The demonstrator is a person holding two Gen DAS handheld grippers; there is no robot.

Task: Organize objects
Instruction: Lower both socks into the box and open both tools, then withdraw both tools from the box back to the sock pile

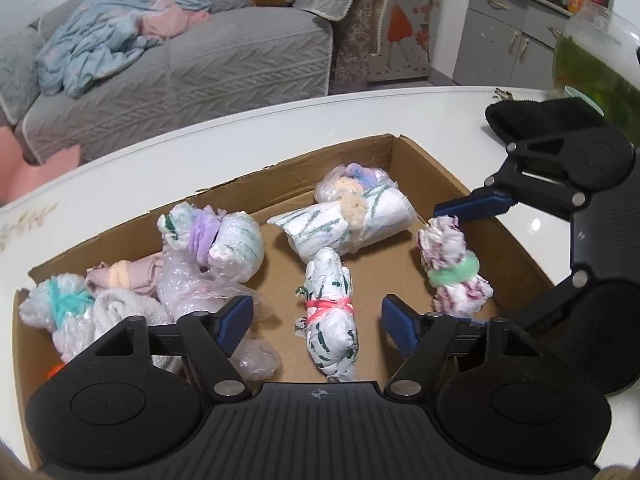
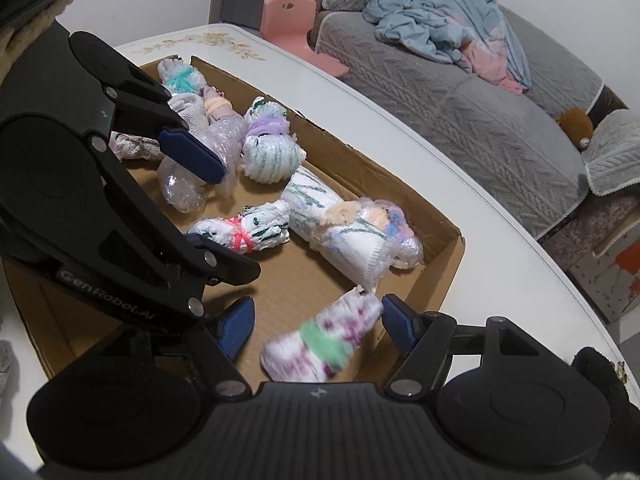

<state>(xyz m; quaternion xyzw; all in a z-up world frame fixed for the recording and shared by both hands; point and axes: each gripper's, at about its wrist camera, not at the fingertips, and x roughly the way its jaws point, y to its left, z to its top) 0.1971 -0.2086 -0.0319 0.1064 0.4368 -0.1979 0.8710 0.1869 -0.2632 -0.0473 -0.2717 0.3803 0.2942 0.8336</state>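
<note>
Tied cloth bundles are seen in a shallow cardboard box (image 1: 408, 160) on a white table (image 1: 400, 108), with both grippers over it.

The left gripper (image 1: 316, 318) is held with fingers spread wide above the red-tied bundle (image 1: 328, 312), which is not gripped. The right gripper (image 2: 318, 320) is likewise spread, with the green-banded bundle (image 2: 320, 344) lying blurred between its fingers beside the box's right wall; whether it is touched cannot be told. Bare cardboard floor is left in the middle, between that bundle and the long striped roll (image 1: 344, 226). The left end is crowded by the purple-tied bundle (image 1: 212, 240) and others.
</note>
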